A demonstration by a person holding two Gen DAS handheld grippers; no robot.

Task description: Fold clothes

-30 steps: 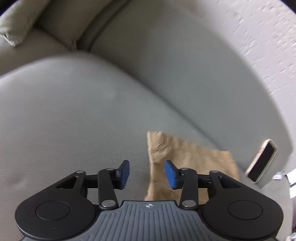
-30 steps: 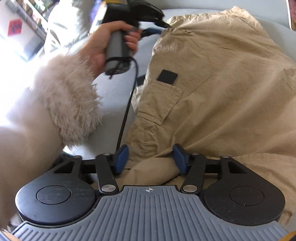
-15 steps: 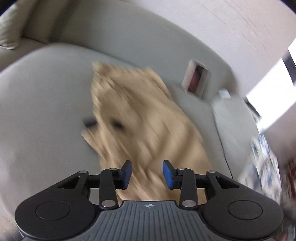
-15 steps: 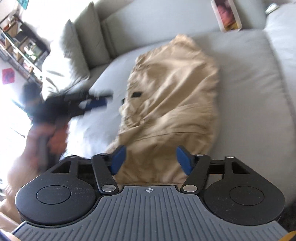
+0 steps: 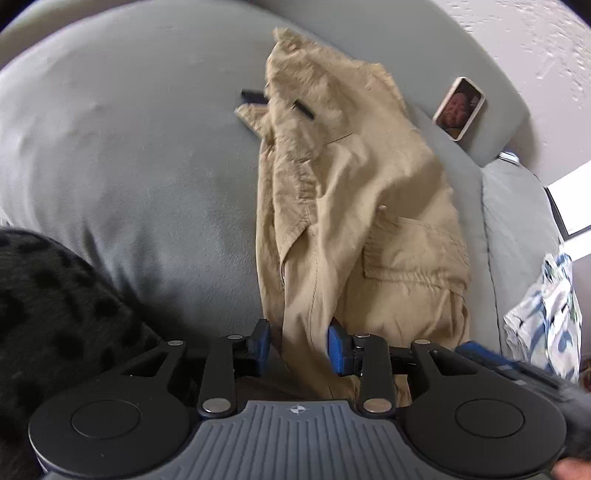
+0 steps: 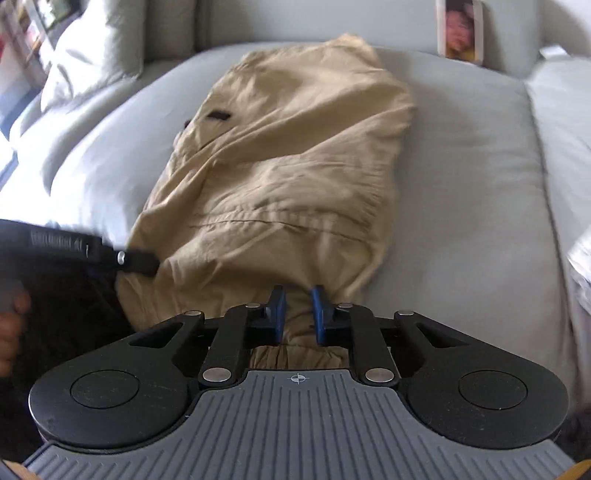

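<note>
Tan cargo trousers lie lengthwise on a grey sofa seat, also in the right wrist view. My left gripper is at the near end, its blue pads either side of a fold of tan cloth with a gap left. My right gripper is shut on the bunched near edge of the trousers. The left gripper's black finger shows in the right wrist view at the trousers' near left corner.
A framed photo leans on the sofa back, also in the right wrist view. A blue-and-white patterned cloth lies at the right. A pale pillow sits at the far left. Black spotted fabric fills the near left.
Both grippers pulled back to the trousers' near end. The right jaws closed from wide open onto the cloth. The left gripper swung from the far end to the near edge.
</note>
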